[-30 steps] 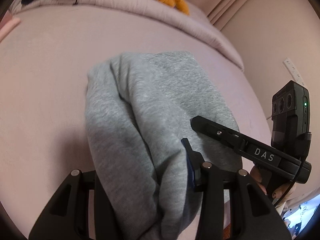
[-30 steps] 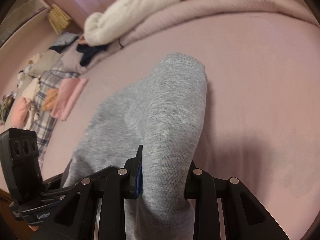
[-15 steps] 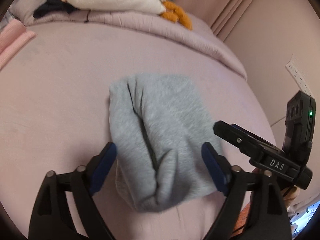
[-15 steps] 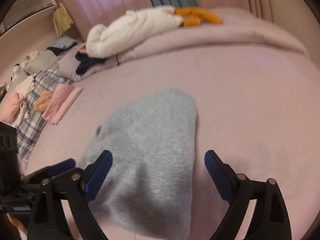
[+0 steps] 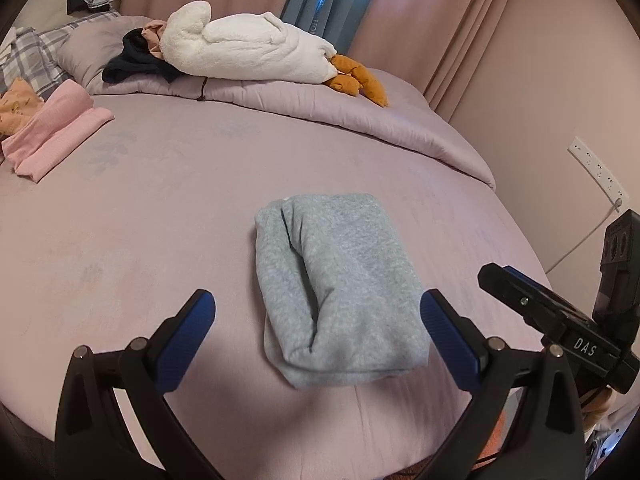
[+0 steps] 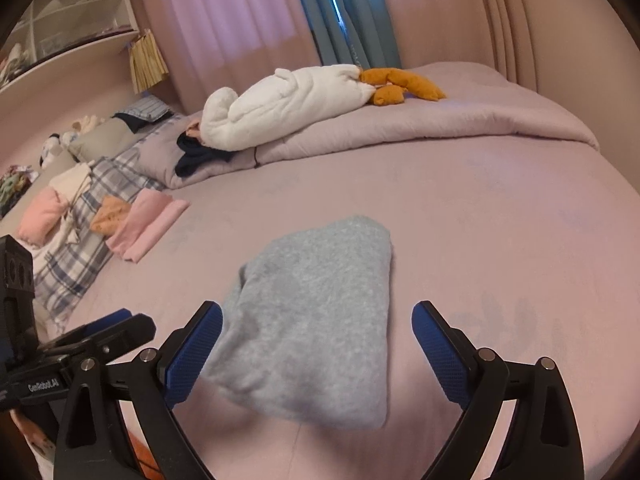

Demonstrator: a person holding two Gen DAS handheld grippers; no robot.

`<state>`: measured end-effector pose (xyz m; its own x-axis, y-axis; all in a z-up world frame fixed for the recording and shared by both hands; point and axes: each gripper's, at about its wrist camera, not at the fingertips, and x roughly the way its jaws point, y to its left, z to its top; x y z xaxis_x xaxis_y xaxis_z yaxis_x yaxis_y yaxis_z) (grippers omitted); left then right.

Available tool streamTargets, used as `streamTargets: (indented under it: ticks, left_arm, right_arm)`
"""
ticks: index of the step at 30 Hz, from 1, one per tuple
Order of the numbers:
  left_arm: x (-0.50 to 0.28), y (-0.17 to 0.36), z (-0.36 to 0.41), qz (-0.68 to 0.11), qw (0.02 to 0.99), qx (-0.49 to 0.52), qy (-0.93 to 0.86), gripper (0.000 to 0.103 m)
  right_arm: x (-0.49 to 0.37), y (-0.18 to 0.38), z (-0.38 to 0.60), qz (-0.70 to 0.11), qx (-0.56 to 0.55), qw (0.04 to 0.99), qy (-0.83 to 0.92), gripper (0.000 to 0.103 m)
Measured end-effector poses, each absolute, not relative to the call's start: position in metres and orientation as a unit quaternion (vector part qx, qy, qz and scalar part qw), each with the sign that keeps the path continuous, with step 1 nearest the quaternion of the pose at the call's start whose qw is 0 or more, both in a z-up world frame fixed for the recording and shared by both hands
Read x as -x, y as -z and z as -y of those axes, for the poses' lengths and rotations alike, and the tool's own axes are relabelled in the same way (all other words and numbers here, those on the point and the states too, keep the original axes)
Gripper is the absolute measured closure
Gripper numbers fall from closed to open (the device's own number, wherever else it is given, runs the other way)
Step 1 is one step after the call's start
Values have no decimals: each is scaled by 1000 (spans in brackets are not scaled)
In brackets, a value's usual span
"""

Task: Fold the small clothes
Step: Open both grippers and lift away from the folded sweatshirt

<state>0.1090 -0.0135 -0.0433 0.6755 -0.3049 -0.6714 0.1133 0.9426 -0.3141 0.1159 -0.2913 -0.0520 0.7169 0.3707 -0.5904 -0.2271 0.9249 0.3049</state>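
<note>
I see the folded grey fleece garment (image 5: 340,284) lying on the mauve bed sheet (image 5: 160,220), near the front edge of the bed. It makes a thick rectangular bundle, with a deep fold line running along its left part in the left wrist view. My left gripper (image 5: 318,322) has its jaws spreading apart now; the bundle appears between the blue pads, but the pads do not press on it. My right gripper (image 6: 316,334) stands wide, and its jaws are not moving. The grey garment (image 6: 316,312) is in front of it, and the pads are apart from the cloth. In the left wrist view the right gripper (image 5: 556,320) shows at the right edge. Far on the left lies a folded pink cloth (image 6: 146,224), well apart from the grey bundle. At the far side a white plush goose with orange feet (image 5: 248,50) rests on the folded lilac quilt (image 5: 360,120).
</note>
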Motion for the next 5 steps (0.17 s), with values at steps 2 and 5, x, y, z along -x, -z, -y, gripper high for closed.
streamTargets:
  ticks: [2,5]
  left_arm:
    - [-109,45,16,-388,906,121,117,0]
    - [-105,44,16,-387,908,117,111,0]
  right_arm:
    - [-112,53,290,-343,-107,920,-160,8]
    - [-108,56,288,-348,-101,919,-155,8]
